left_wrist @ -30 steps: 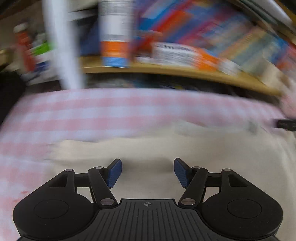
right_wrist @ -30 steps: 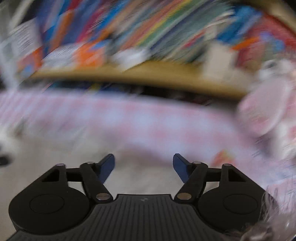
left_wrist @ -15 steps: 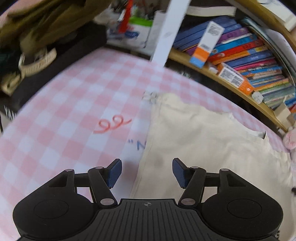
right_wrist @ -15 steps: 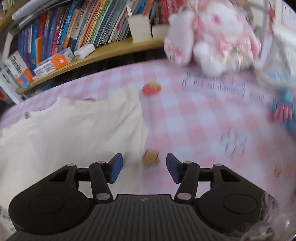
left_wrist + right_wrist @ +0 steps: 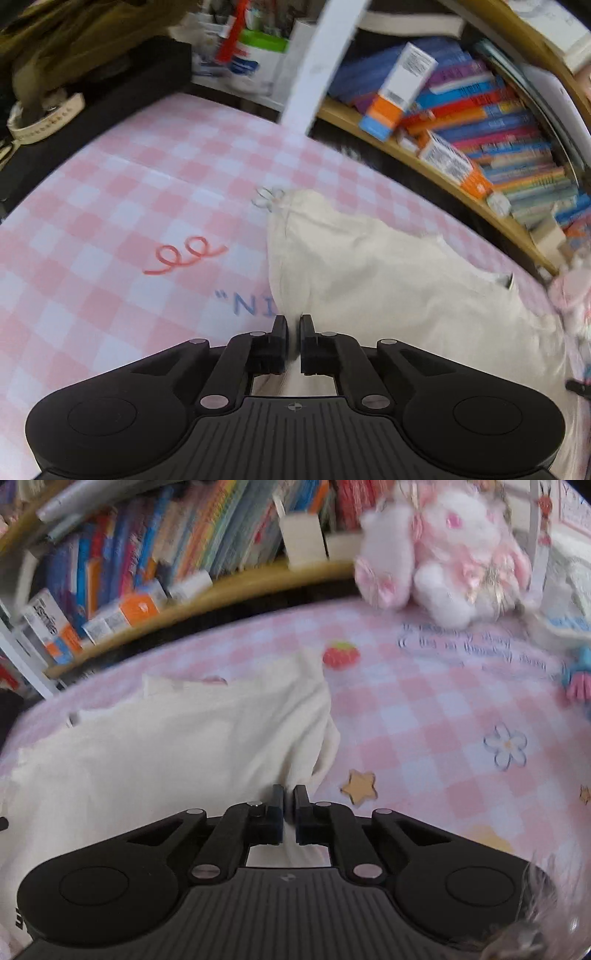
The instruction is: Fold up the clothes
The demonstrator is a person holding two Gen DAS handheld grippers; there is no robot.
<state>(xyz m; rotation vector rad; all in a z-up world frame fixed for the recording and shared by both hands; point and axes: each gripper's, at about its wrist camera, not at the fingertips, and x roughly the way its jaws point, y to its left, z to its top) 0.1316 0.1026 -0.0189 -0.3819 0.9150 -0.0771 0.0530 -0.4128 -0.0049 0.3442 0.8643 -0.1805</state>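
1. The jaws of the left gripper (image 5: 293, 325) are clamped on the left edge of the cream garment (image 5: 388, 280).
2. The jaws of the right gripper (image 5: 289, 797) are clamped on the garment's right edge, where the cloth is bunched.
3. The garment is spread on the pink checked bench (image 5: 110, 206).
4. A bookshelf (image 5: 480, 125) is seen beyond the far edge, and a plush rabbit (image 5: 443, 546) at the far right.

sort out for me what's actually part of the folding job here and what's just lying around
Part of the job:
- cream garment, spread on the checked cloth
- left gripper, shut on its left edge
- right gripper, shut on its right edge

Just lying about:
- plush rabbit
- shelf books
- orange-and-white box
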